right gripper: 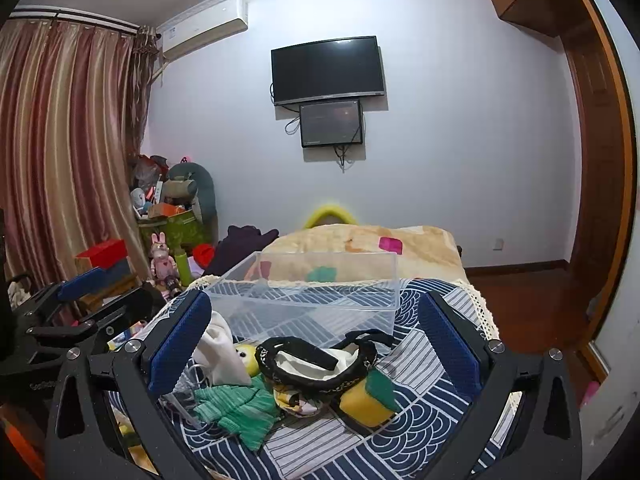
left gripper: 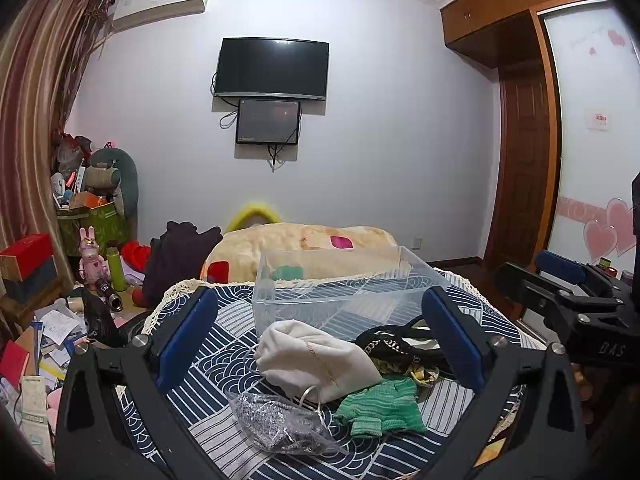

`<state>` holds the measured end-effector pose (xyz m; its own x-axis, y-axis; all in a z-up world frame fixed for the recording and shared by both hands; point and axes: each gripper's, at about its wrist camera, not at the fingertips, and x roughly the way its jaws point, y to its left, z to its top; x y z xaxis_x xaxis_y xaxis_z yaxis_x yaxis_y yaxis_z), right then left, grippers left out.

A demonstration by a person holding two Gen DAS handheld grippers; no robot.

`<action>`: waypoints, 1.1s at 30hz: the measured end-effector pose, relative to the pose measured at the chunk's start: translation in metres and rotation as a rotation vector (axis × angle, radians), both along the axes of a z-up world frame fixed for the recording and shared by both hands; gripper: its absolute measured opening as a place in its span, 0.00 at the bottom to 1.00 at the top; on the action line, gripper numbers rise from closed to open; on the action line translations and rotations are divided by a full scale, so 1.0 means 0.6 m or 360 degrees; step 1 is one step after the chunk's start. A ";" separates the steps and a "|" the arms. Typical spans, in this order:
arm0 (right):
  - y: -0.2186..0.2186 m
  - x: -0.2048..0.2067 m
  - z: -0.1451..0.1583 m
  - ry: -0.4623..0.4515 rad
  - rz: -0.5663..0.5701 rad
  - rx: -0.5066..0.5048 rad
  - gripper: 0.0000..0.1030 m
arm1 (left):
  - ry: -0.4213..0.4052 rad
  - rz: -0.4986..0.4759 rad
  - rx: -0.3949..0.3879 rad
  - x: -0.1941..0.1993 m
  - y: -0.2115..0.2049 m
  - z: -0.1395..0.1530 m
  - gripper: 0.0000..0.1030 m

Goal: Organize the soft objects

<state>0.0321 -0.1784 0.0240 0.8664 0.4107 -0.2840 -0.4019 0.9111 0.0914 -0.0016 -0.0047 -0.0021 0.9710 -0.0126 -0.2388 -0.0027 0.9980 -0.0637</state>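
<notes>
Blue-and-white patterned tablecloth (right gripper: 420, 356) carries an empty clear plastic bin (right gripper: 320, 300); before it lie a white cloth pouch (left gripper: 316, 356) and green knitted glove (left gripper: 384, 404). Left gripper (left gripper: 320, 336) and right gripper (right gripper: 316, 344) hover, jaws apart, holding nothing. Sorting seems unstarted; next likely means closing on one item.

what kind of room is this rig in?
Most likely a lived-in bedroom: a wall-mounted TV, long striped curtains and a built-in wooden wardrobe. The work surface is a table under a blue patterned cloth, holding a clear plastic bin and soft items.
</notes>
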 end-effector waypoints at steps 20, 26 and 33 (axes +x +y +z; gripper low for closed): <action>0.001 0.001 -0.002 0.0008 0.0011 0.0016 1.00 | 0.0000 -0.0009 -0.0007 -0.002 0.002 -0.001 1.00; 0.002 -0.001 -0.003 0.0006 0.0014 0.0017 1.00 | -0.0002 -0.0007 -0.0008 -0.002 0.003 -0.001 1.00; 0.002 -0.003 -0.003 0.0006 0.0018 0.0019 1.00 | -0.0002 -0.0006 -0.0009 -0.003 0.003 0.000 1.00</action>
<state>0.0304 -0.1769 0.0220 0.8608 0.4237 -0.2820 -0.4117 0.9054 0.1037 -0.0033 -0.0028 -0.0023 0.9712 -0.0177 -0.2377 0.0012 0.9976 -0.0695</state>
